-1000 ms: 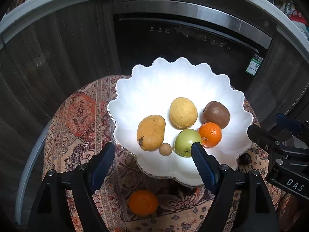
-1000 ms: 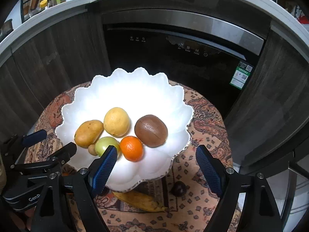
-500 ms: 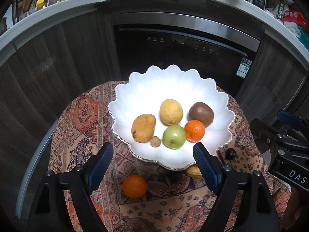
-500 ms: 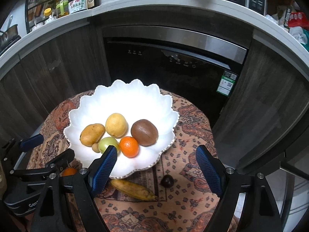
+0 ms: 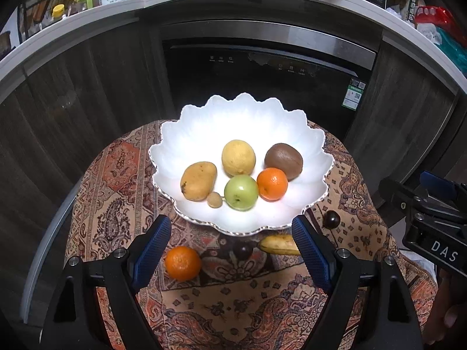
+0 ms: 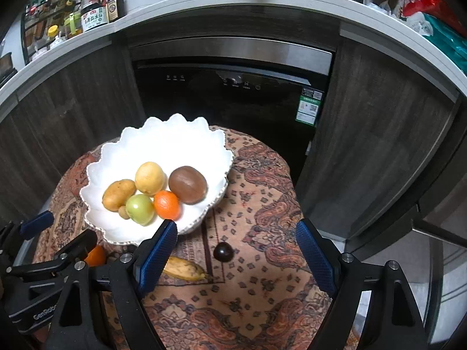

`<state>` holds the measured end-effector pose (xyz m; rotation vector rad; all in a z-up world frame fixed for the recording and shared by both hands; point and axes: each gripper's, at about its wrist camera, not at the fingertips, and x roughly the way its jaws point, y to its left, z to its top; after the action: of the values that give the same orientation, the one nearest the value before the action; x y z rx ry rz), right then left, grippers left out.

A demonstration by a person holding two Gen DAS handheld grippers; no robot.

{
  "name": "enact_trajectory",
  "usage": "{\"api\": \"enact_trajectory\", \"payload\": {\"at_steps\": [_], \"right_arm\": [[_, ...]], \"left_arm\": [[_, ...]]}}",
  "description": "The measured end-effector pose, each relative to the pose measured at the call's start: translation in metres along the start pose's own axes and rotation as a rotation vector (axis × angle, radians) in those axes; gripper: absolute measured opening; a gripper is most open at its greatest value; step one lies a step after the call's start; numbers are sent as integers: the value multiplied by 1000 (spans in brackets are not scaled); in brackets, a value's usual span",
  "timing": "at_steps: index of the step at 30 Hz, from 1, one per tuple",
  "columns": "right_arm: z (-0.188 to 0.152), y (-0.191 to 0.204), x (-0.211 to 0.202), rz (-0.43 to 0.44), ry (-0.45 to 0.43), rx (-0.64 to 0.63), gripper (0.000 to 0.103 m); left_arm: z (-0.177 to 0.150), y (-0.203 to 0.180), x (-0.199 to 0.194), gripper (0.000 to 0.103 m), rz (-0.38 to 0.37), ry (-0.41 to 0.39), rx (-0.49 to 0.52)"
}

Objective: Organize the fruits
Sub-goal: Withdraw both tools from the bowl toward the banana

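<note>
Judging by shape, the loose round orange (image 5: 183,263) at lower left is best gripped across its firm middle; both jaws are held wide, empty.

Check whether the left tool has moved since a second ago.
Yes. The left tool has pulled back and up from the white bowl, which looks smaller now, with more patterned cloth showing.

Six fruits in the bowl (image 5: 181,143); before it on the cloth (image 5: 116,180), tangerine (image 5: 183,263), banana (image 5: 278,245), plum (image 5: 332,219).
</note>
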<state>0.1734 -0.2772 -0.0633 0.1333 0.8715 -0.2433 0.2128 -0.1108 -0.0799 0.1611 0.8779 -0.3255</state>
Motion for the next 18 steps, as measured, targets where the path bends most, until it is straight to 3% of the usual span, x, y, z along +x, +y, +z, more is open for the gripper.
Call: {"api": "enact_trajectory", "payload": {"at_steps": [5, 11, 18], "right_arm": [[-10, 5, 2, 19, 16, -34, 84], [-19, 26, 8, 56, 46, -172, 84], [-29, 52, 24, 138, 111, -335, 84]], "left_arm": [[-14, 3, 1, 85, 35, 25, -21], [-29, 16, 3, 85, 110, 57, -71], [-49, 30, 3, 95, 201, 107, -167]]}}
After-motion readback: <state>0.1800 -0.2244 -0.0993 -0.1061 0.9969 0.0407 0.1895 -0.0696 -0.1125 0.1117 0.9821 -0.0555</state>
